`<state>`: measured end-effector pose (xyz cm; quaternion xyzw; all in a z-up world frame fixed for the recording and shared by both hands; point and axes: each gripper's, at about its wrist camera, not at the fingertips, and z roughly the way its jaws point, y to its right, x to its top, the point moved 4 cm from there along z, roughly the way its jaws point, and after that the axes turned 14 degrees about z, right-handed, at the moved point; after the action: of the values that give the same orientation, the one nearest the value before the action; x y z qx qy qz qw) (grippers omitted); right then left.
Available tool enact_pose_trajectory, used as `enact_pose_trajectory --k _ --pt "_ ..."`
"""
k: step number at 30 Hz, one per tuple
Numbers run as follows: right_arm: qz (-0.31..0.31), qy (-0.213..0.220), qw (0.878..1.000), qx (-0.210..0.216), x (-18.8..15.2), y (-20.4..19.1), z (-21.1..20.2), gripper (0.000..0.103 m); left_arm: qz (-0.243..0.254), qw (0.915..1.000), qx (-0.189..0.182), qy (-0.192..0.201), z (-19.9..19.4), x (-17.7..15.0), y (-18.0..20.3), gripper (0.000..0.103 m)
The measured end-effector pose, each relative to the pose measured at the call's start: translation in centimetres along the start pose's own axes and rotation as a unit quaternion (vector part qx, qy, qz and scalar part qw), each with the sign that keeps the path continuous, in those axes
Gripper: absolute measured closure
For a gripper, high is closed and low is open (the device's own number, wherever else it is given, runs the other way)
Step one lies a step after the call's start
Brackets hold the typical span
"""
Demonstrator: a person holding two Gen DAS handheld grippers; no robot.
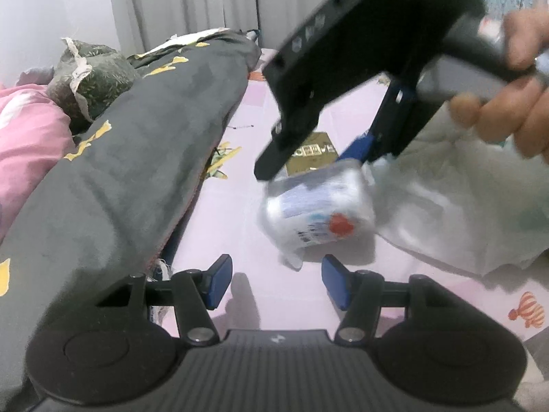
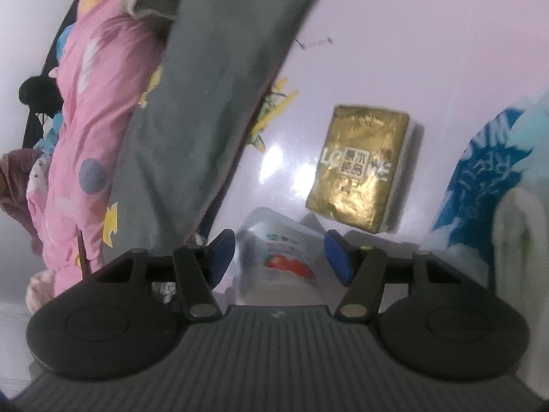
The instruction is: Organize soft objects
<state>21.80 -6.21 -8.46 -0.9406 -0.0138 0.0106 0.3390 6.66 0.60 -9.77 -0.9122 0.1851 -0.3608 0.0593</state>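
Glossy gold foil pack point(image 2: 360, 168); shiny plastic-wrapped tissue pack point(image 1: 317, 213); matt grey fleece blanket point(image 1: 137, 158).

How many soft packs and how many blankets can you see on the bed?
Packs: 2, the white pack and the gold pack.
Blankets: 2, the grey blanket and the pink blanket.
Total: 4.

My right tool point(image 2: 279, 257) hangs with its blue pads spread, a clear-wrapped tissue pack point(image 2: 279, 257) with a red print lying between them on the pink bed sheet point(image 2: 377, 34), neither pad touching it that I can tell. Just beyond lies a gold pack point(image 2: 360, 168). A grey blanket point(image 2: 212, 103) runs along the bed's left side, a pink quilt point(image 2: 96, 103) beyond it.
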Motion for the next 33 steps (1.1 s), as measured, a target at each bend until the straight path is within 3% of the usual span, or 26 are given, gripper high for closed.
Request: enact_pose_trajectory --k 10,13,18,24,30,33 --pt "-0.024 0.005 0.999 -0.031 0.8 -0.8 0.5 0.043 0.007 0.9995 -0.032 0.002 -0.7 0.0 1.5 0.044" --pt "-0.015 -0.010 0.999 -0.034 0.9 -0.6 1.1 0.042 -0.011 0.9973 -0.073 0.000 -1.3 -0.1 1.8 0.044" --pt "0.005 -0.018 0.999 -0.026 0.7 -0.1 1.8 0.041 -0.049 0.9882 -0.144 -0.017 -0.5 0.4 2.6 0.044" --pt "0.041 -0.011 0.999 -0.019 0.3 1.5 2.2 0.047 -0.121 0.9785 -0.166 -0.022 0.5 0.4 1.1 0.044" --pt "0.042 -0.015 0.999 -0.009 0.0 2.1 2.1 0.053 -0.219 0.9529 -0.209 -0.019 1.7 -0.4 -1.1 0.042" --pt "0.044 -0.015 0.999 -0.005 -0.1 2.3 2.1 0.058 -0.237 0.9474 -0.214 -0.017 2.0 -0.7 -1.4 0.042"
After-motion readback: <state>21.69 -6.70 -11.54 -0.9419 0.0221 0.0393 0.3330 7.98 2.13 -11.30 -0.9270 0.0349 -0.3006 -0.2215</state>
